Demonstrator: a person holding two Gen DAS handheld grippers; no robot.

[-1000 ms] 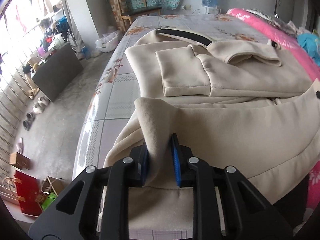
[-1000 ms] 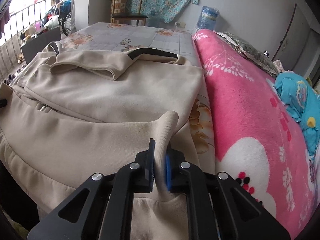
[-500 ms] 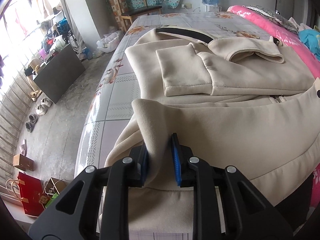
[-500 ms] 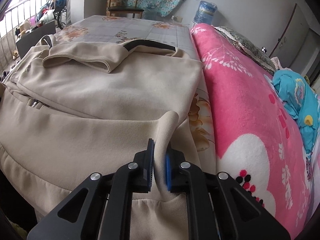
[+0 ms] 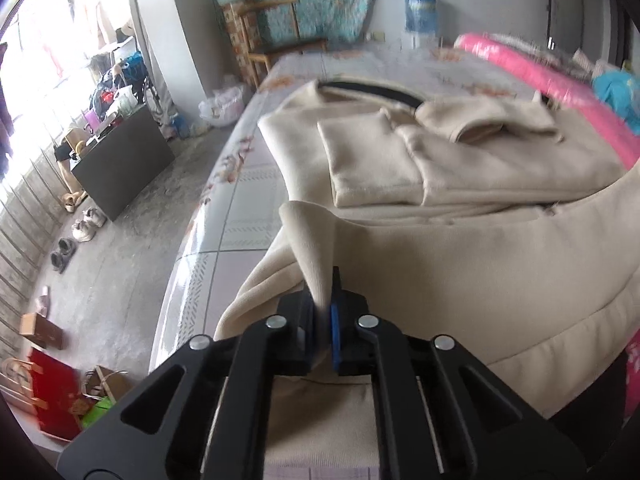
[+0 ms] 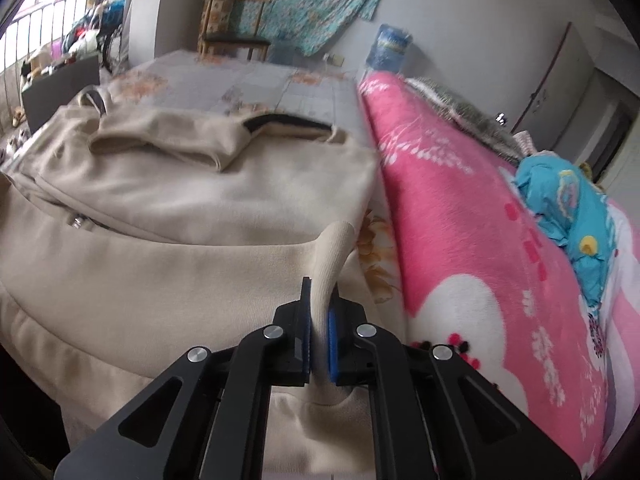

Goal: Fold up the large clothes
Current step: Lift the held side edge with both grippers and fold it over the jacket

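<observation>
A: Where's the garment?

B: The large beige fleece jacket [image 5: 460, 184] lies flat on the bed with the grey floral sheet [image 5: 248, 196], black-lined collar at the far end and both sleeves folded across the chest. The near hem is raised off the bed.

A: Why raised?

B: Both tools have it. The left gripper [image 5: 322, 316] has its jaws pressed together, pinching a ridge of the ribbed hem at the near left corner. The right gripper [image 6: 319, 320] pinches the hem at the near right corner, beside the pink plush blanket with white flowers [image 6: 472, 216].

A: Why the two corners?

B: My guess is that holding both ends keeps the hem stretched straight, so the bottom half can go over toward the collar as one panel.

A: Risk?

B: Thick fleece, small pinch. It could slip, or the fold could land skewed if one side leads. The jacket's right edge touches the blanket, so it may drag.
</observation>
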